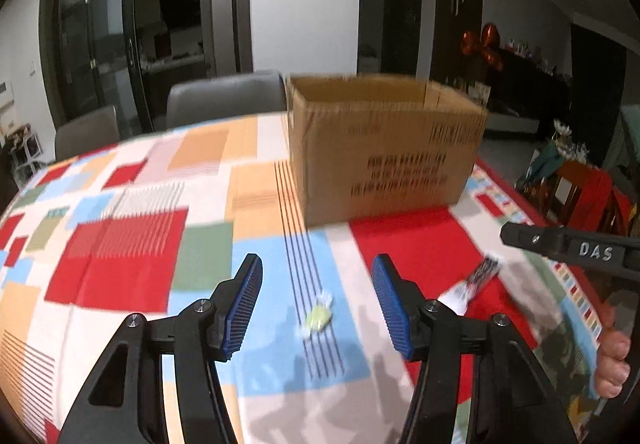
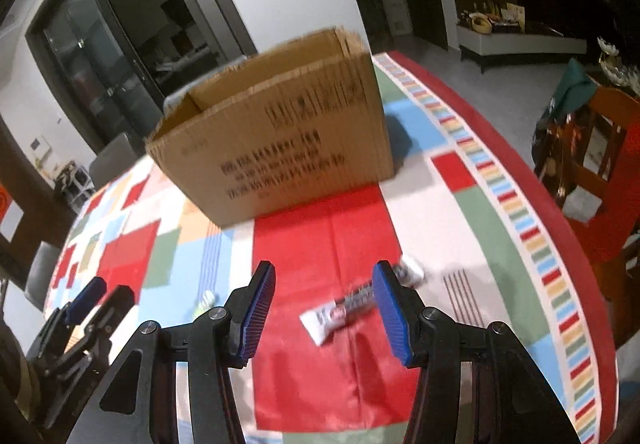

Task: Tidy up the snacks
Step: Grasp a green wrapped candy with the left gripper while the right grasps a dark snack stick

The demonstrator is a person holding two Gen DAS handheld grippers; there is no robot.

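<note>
An open cardboard box stands on the patchwork tablecloth; it also shows in the right wrist view. A small green wrapped candy lies on the cloth between the fingers of my open, empty left gripper. A white and dark snack bar lies in front of my open, empty right gripper, close to its right finger; it also shows in the left wrist view. The candy shows at the left in the right wrist view.
Grey chairs stand behind the table. A wooden chair with red cloth stands to the right. The table's red-bordered edge curves along the right. The left gripper shows in the right wrist view.
</note>
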